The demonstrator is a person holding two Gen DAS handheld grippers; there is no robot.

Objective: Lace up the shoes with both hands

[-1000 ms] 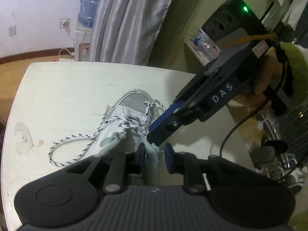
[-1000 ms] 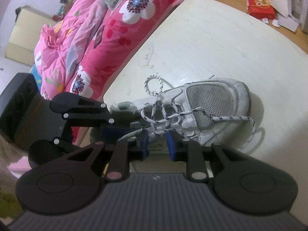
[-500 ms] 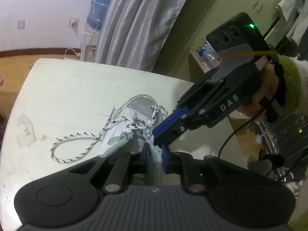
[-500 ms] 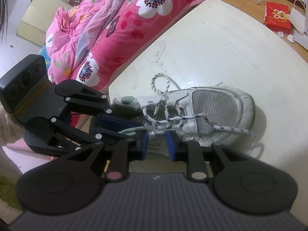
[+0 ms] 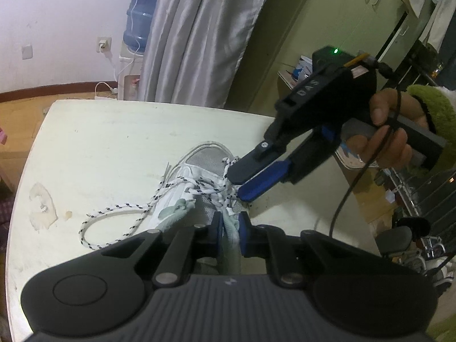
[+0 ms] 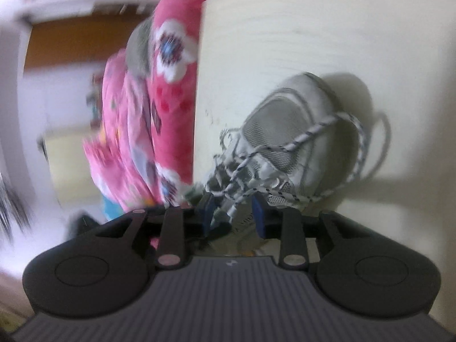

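A white mesh shoe lies on the cream table, toe pointing away from my left gripper. That gripper is shut on the shoe's pale green collar fabric. The speckled white lace crosses the eyelets and trails off in a loop to the left. My right gripper, held by a hand in a green sleeve, reaches in from the right over the eyelets. Its jaws are opening, and crossed lace strands lie between the pads without being pinched. The right wrist view is blurred.
A pink floral quilt lies beside the table's left edge in the right wrist view. Beyond the far edge hang grey curtains, with a blue water bottle beside them. A peeled patch marks the tabletop at left.
My left pads have closed tighter on the green fabric. The right gripper has rolled over and dropped closer to the laces, and its jaws have widened.
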